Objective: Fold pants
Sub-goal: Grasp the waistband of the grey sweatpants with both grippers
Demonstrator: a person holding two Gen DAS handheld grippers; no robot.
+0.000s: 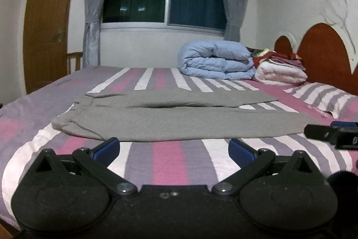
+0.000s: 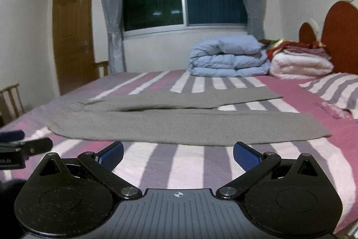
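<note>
Grey pants [image 1: 170, 122] lie flat across the striped bed, waist to the left, both legs stretched to the right with a narrow gap between them. They also show in the right wrist view [image 2: 179, 124]. My left gripper [image 1: 174, 147] is open and empty, just short of the near leg's edge. My right gripper [image 2: 178, 152] is open and empty, also just short of the near leg, closer to the cuff end. The right gripper shows at the right edge of the left wrist view [image 1: 331, 133]; the left gripper shows at the left edge of the right wrist view [image 2: 22, 145].
The bed sheet [image 1: 167, 162] is pink, grey and white striped. A folded blue duvet [image 1: 217, 62] and a white blanket stack [image 1: 279, 74] sit at the far side by the red headboard [image 1: 324, 53]. A striped pillow [image 1: 324, 97] lies at right. A door [image 1: 44, 26] and window stand behind.
</note>
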